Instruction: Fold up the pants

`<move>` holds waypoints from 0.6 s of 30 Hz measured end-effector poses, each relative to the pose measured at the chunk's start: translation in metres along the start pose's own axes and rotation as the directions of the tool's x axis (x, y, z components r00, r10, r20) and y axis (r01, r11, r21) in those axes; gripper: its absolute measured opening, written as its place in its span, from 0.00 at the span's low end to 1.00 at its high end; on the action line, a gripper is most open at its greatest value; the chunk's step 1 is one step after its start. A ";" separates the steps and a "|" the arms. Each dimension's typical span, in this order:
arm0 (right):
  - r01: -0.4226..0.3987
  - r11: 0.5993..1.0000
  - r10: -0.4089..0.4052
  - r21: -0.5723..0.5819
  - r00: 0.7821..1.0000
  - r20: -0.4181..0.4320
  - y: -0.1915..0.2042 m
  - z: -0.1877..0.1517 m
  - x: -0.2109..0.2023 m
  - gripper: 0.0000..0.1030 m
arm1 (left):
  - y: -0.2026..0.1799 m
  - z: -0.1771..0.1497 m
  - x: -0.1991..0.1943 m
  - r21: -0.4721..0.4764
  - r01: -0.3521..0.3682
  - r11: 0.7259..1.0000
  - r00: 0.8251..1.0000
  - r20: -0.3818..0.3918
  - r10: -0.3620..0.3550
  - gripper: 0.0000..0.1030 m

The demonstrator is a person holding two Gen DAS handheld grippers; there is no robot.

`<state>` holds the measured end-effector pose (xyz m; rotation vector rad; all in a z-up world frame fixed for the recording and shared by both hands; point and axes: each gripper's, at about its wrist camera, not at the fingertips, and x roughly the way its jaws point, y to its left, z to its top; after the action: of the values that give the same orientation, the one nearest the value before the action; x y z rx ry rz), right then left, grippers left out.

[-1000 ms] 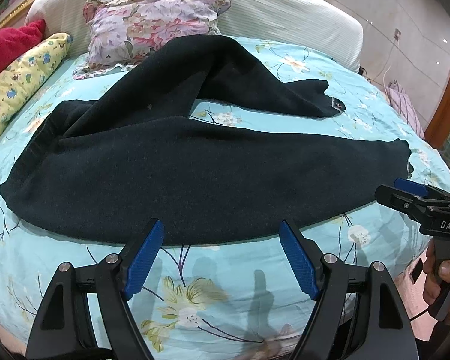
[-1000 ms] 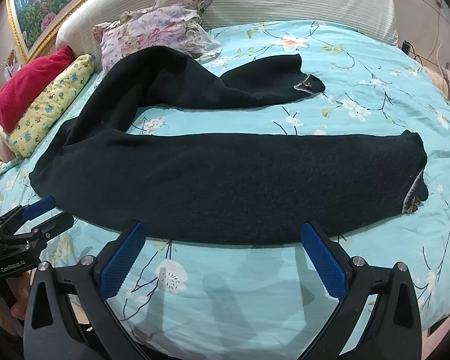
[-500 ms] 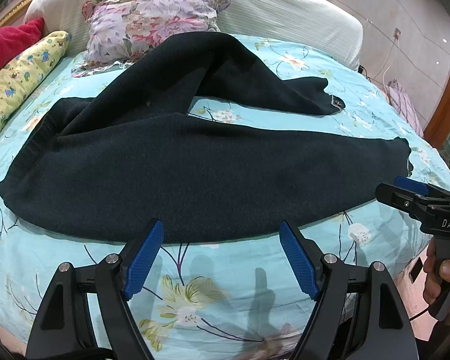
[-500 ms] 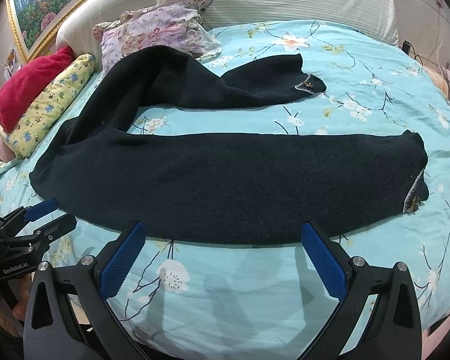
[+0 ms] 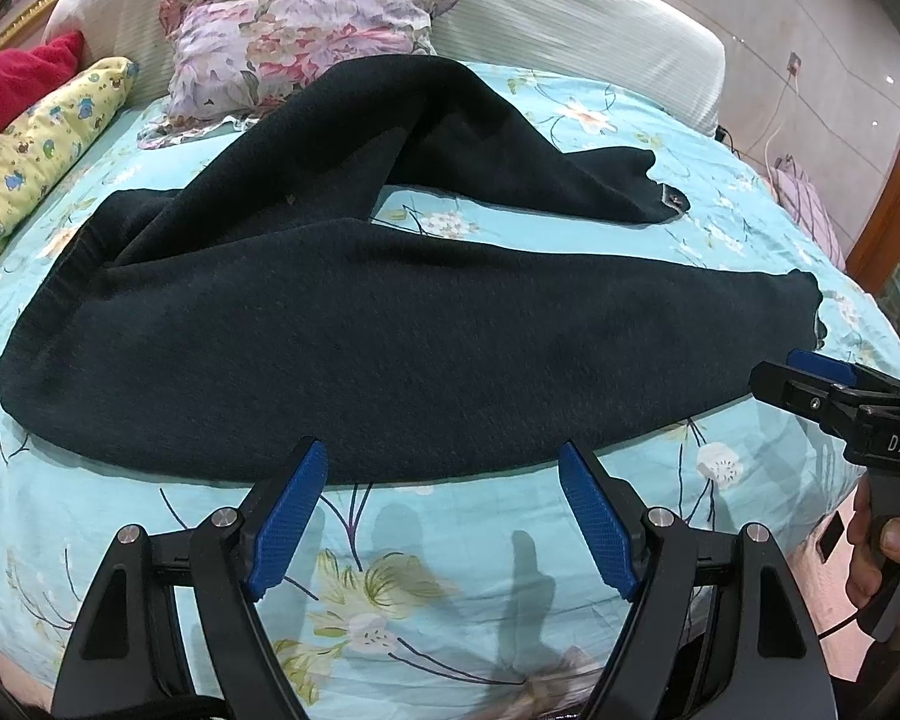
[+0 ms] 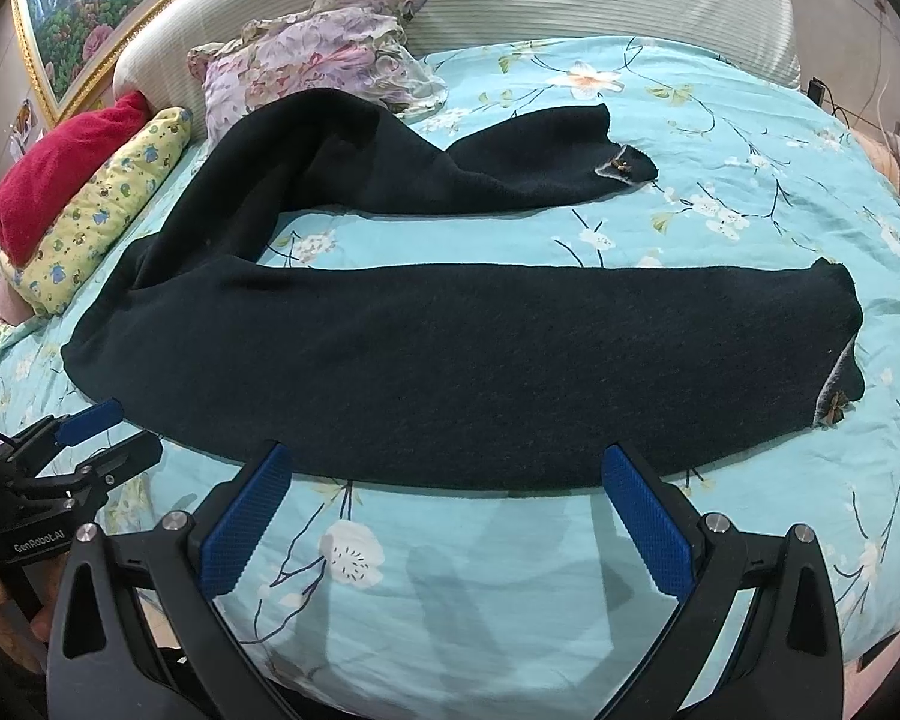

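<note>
Black pants (image 5: 390, 324) lie spread on the bed, waistband at the left, one leg stretched rightward along the near edge, the other leg bent up toward the pillows with its cuff (image 5: 660, 198) at the right. They also show in the right wrist view (image 6: 480, 360). My left gripper (image 5: 441, 492) is open and empty, just short of the near leg's edge. My right gripper (image 6: 444, 492) is open and empty, likewise before the near leg. Each gripper shows in the other's view: the right one (image 5: 810, 384) near the leg cuff, the left one (image 6: 99, 438) near the waistband.
The bed has a turquoise floral sheet (image 5: 426, 570). A floral pillow (image 5: 294, 42), a yellow pillow (image 5: 36, 144) and a red one (image 5: 12, 84) lie at the headboard. A wooden frame (image 5: 894, 180) stands at the right.
The left wrist view has crept slightly forward and left toward the pants. The right gripper is nearly still. Both stay open.
</note>
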<state>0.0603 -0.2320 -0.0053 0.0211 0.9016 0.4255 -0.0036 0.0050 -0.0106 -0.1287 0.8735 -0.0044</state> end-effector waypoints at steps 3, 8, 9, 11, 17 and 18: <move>-0.002 1.000 0.002 0.000 1.000 -0.002 0.000 0.000 0.000 1.00 | -0.001 0.000 0.001 0.004 0.001 1.000 1.000 -0.003 -0.001 0.78; -0.002 1.000 0.002 0.002 1.000 -0.002 0.000 0.000 0.001 1.00 | -0.002 0.000 0.003 0.007 0.003 1.000 1.000 -0.006 -0.003 0.78; -0.001 1.000 0.001 0.002 1.000 -0.002 0.000 0.000 0.001 1.00 | -0.002 0.000 0.003 0.008 0.003 1.000 1.000 -0.007 -0.003 0.78; -0.003 1.000 0.003 0.001 1.000 -0.002 0.000 0.000 0.001 1.00 | -0.002 0.000 0.004 0.007 0.005 1.000 1.000 -0.008 -0.005 0.78; -0.005 1.000 0.005 0.001 1.000 -0.001 0.000 0.000 0.001 1.00 | -0.003 0.000 0.005 0.005 0.009 1.000 1.000 -0.012 -0.009 0.78; -0.005 1.000 0.005 0.001 1.000 -0.002 0.000 0.000 0.001 1.00 | -0.003 0.000 0.005 0.005 0.010 1.000 1.000 -0.013 -0.010 0.78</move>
<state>0.0611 -0.2316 -0.0057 0.0243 0.9035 0.4296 -0.0005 0.0018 -0.0140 -0.1283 0.8854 -0.0166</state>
